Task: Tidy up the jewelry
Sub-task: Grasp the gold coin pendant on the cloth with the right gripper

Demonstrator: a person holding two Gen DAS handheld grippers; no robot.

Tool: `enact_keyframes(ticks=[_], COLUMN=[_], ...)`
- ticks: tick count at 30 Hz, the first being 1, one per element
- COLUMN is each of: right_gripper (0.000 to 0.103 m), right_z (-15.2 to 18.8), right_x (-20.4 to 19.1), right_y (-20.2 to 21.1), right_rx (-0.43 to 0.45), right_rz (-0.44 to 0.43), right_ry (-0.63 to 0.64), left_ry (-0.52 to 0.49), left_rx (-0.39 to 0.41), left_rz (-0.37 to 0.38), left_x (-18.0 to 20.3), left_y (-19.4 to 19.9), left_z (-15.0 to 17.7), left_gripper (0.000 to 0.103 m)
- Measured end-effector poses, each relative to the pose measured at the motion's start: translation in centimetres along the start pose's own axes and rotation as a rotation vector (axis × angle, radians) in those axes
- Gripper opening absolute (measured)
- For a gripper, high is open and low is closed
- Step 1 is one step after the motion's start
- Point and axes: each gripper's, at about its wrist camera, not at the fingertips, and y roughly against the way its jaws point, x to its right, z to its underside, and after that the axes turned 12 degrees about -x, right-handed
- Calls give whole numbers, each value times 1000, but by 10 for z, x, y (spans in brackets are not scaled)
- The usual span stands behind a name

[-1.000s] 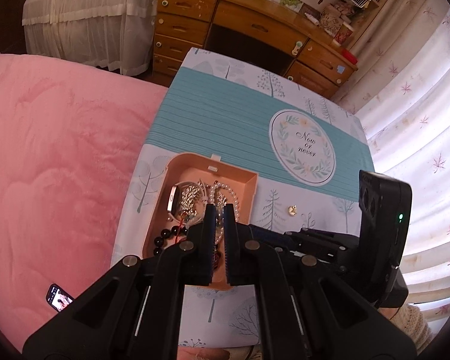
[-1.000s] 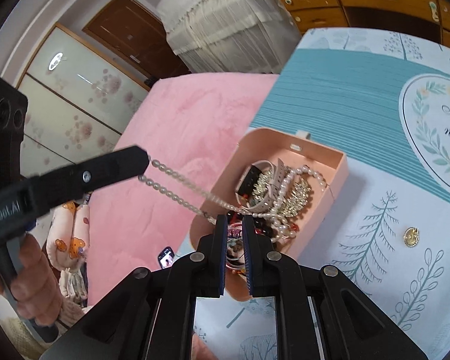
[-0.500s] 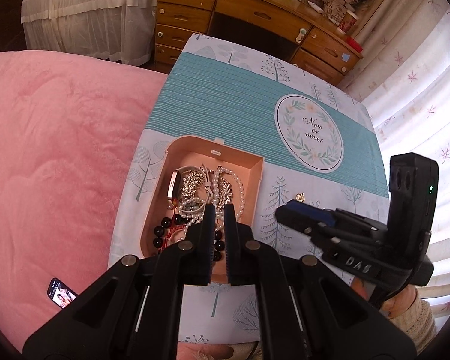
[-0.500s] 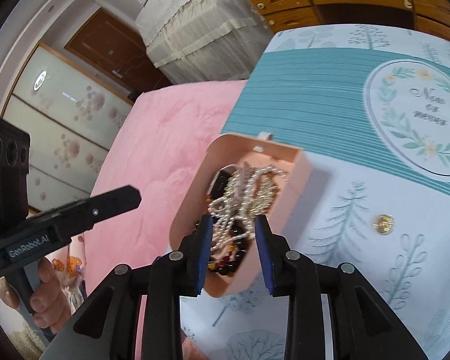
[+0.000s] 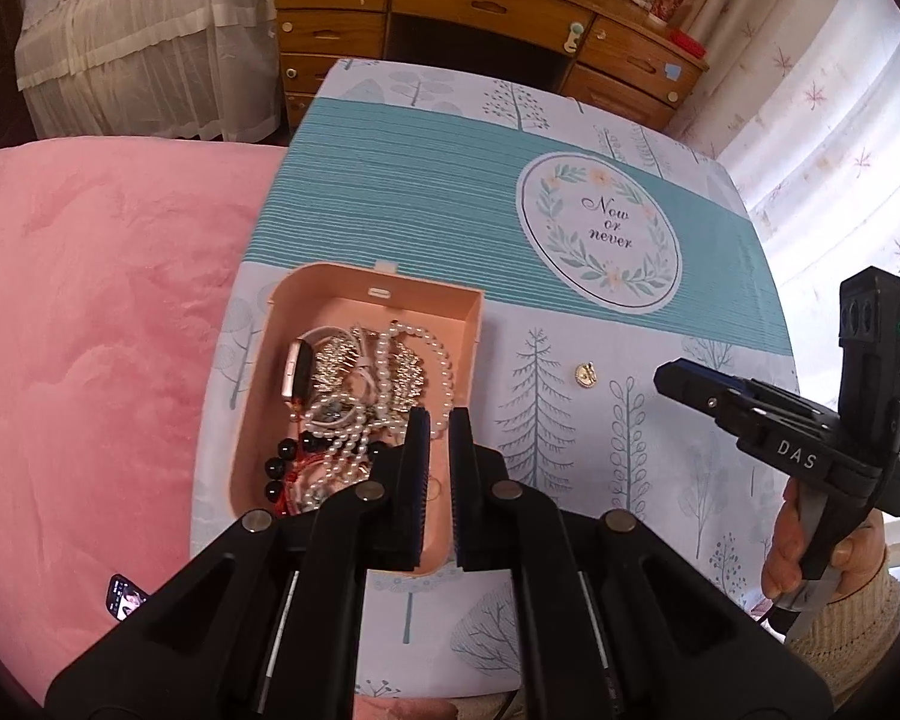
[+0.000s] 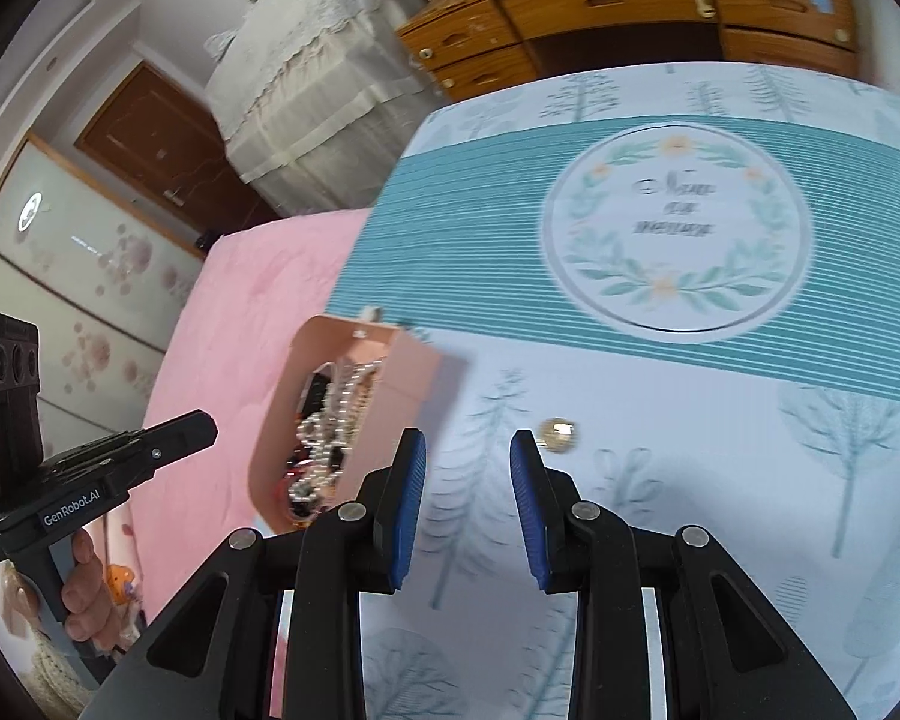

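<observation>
A pink open jewelry box (image 5: 282,324) sits on the patterned tablecloth, filled with a pearl necklace (image 5: 384,384), a watch (image 5: 299,369), dark beads and silver pieces. It also shows in the right wrist view (image 6: 411,384). A small gold earring (image 5: 585,373) lies alone on the cloth right of the box; in the right wrist view the earring (image 6: 558,435) lies just beyond my fingertips. My left gripper (image 5: 440,420) is nearly shut and empty over the box's near right corner. My right gripper (image 6: 468,441) is open and empty.
The table (image 5: 426,198) carries a teal striped band and a round "Now or never" motif (image 5: 600,240). A pink bed (image 5: 90,312) borders the table's left edge, with a phone (image 5: 123,597) on it. A wooden desk (image 5: 480,6) stands beyond; curtains hang at right.
The pearl necklace that hung between both grippers has dropped into the box. My right gripper has opened and swung right, toward the gold earring. My left gripper has stayed over the box.
</observation>
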Motion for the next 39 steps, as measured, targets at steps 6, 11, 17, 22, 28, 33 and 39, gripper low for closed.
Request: enact_keyframes(ticks=[6,11,17,22,28,33,39], right_gripper=[29,30,30,30,30,29,18], right_z=[10,19,25,20,10,8,7], right_x=[16,13,-5,-12,-14,-19,-21], right_y=[-6,-30,-59,-78,-93,-102,-105], right_rx=[-5,-18,-32,-36,-31,-28,-16], right_rz=[86,196,287,319,344,376,410], right_ry=[12,84,224,267,299,337,357], left_ry=[-67,-96,-101,-103,-91,-80,-78], left_rx=[-22,-37,-53,-49,-48,-45,-37], left_rz=[8,16,-13,-25,-18,-13,-11], left_x=[29,46,50,50,46,43,40], left_y=[-25,-47,-66,-74,-81,-84,-84], left_z=[-4,-10,-18,-20,-21,-23,-23], left_gripper=[18,61,61,61,61,61,61])
